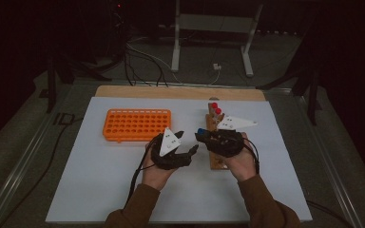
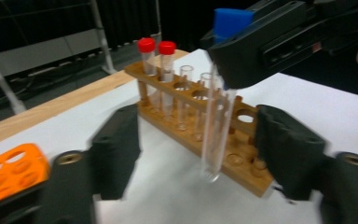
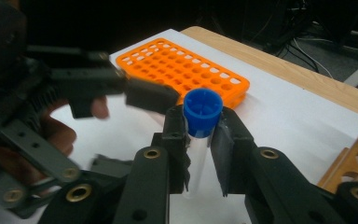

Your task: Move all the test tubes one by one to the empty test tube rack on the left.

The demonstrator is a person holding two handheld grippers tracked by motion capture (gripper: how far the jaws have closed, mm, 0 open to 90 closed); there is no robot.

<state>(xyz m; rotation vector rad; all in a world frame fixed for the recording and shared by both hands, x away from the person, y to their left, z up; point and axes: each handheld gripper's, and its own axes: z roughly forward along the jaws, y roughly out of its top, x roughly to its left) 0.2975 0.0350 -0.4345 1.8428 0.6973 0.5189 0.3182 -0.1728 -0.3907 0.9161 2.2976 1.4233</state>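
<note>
My right gripper [image 3: 200, 140] is shut on a clear test tube with a blue cap [image 3: 202, 112], gripped just under the cap and held upright above the table. The same blue-capped tube [image 2: 220, 112] hangs between my left gripper's wide-open jaws; the left gripper [image 2: 198, 140] touches nothing. In the high view the left gripper [image 1: 186, 142] faces the right gripper [image 1: 200, 135], with the blue cap [image 1: 201, 130] between them. Behind stands a wooden tube rack [image 2: 193, 121] with two red-capped tubes [image 2: 156, 65] and some uncapped ones. The orange rack [image 1: 137, 124] lies to the left.
A white mat [image 1: 100, 185] covers the table, with a bare wooden strip [image 1: 171, 91] along its far edge. Cables and a white metal stand [image 1: 214, 33] lie on the floor beyond. The wooden rack [image 1: 215, 142] runs front to back under my right hand.
</note>
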